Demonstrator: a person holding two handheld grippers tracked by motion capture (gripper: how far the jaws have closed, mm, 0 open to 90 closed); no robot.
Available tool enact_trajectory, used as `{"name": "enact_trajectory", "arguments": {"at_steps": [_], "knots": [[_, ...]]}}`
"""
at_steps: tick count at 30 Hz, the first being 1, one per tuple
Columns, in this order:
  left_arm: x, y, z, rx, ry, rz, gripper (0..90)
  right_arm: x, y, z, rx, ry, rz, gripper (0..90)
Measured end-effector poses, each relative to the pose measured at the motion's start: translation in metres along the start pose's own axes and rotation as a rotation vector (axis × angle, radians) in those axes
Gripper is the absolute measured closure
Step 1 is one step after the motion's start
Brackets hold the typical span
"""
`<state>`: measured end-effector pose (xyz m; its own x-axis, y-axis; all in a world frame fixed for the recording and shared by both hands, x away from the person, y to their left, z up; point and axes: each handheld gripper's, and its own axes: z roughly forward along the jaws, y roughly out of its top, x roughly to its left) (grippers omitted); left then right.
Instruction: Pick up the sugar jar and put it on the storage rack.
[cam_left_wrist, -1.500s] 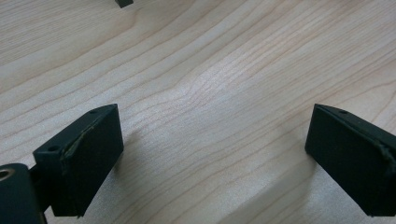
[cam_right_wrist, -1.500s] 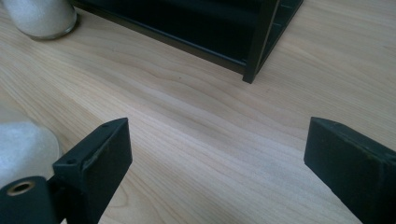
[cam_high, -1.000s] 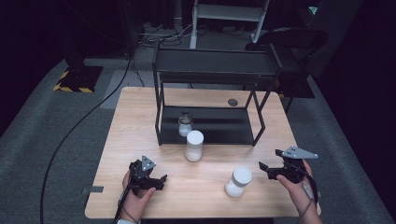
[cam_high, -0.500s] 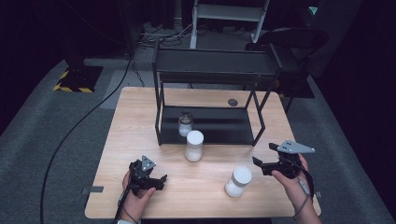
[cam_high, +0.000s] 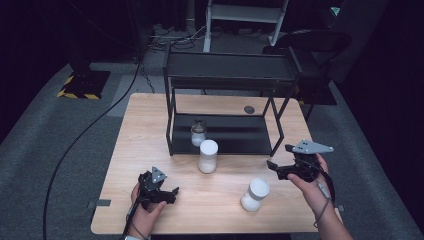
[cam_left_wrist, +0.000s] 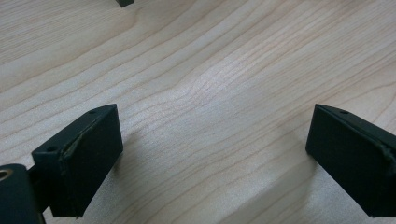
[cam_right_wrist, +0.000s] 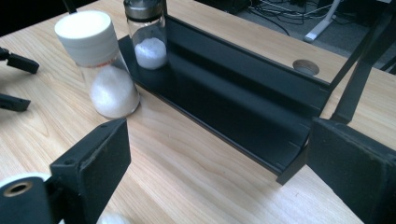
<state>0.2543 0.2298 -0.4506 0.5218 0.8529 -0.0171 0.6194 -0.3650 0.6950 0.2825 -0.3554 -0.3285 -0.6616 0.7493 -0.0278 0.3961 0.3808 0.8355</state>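
With both grippers empty, jaws apart, your right gripper (cam_high: 274, 167) (jaws just widened) hovers above the near jar (cam_high: 254, 194), your left gripper (cam_high: 170, 194) rests low; next, lower and clamp it.

**Pale wood, black metal, white jars**

The table (cam_high: 150, 125) is light wood with a fine wavy grain. The shelf rack (cam_high: 225, 75) on it is matte black. Two jars (cam_high: 208, 156) (cam_high: 255, 194) have white lids over clear glass and white powder; a smaller jar (cam_right_wrist: 145, 32) has a silvery lid. Both grippers (cam_high: 162, 192) (cam_high: 280, 170) are black, each with a grey plate. The floor is grey carpet, with a yellow-and-black striped mat (cam_high: 80, 85).
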Motion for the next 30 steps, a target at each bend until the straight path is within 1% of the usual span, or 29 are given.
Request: {"name": "enact_trajectory", "arguments": {"at_steps": [4, 10, 22, 30], "knots": [[0.000, 0.000, 0.000, 0.000, 0.000, 0.000, 3.7, -0.002, 0.005, 0.003, -0.001, 0.010, 0.018, 6.4], [0.000, 0.000, 0.000, 0.000, 0.000, 0.000, 3.7, -0.001, 0.012, 0.008, 0.002, 0.022, 0.026, 6.3], [0.000, 0.000, 0.000, 0.000, 0.000, 0.000, 3.7, 0.010, 0.030, 0.022, -0.008, 0.037, 0.002, 6.2], [0.000, 0.000, 0.000, 0.001, -0.001, 0.000, 3.6, 0.013, 0.043, 0.029, -0.006, 0.043, -0.015, 6.2]]}}
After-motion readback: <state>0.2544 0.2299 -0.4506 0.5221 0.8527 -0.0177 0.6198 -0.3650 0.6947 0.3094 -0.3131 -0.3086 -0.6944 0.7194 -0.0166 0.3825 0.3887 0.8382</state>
